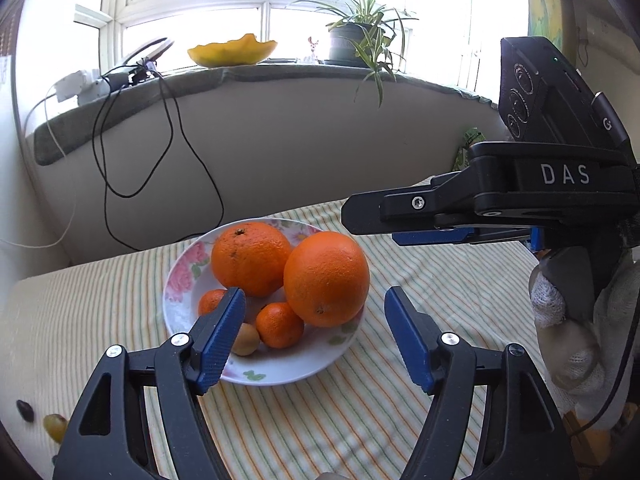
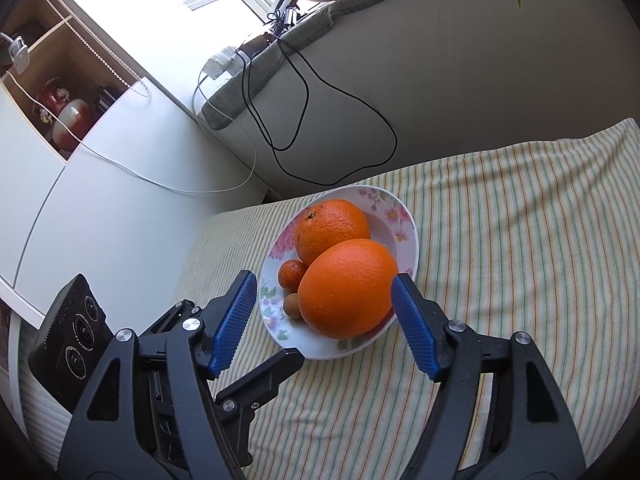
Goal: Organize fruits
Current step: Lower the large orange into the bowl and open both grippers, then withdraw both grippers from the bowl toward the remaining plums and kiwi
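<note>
Sitting in floral plate (image 2: 404,216), oranges (image 2: 346,288) between open right gripper (image 2: 322,322)

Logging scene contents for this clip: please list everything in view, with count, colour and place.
large oranges: 2, orange, in the plate
small mandarins: 2, orange, in the plate, near side
small round fruit: 1, tan, in the plate beside a mandarin
plate: 1, white with pink flowers, on the cloth
striped cloth: 1, cream with stripes, covering the table
grapes: 2, one green, one dark, on the cloth, far left
potted plant: 1, green, windowsill
cables: black and white, hanging from the sill
left tool: open, empty
right tool: open, around the nearer orange
gloved hand: white, holding the right tool
</note>
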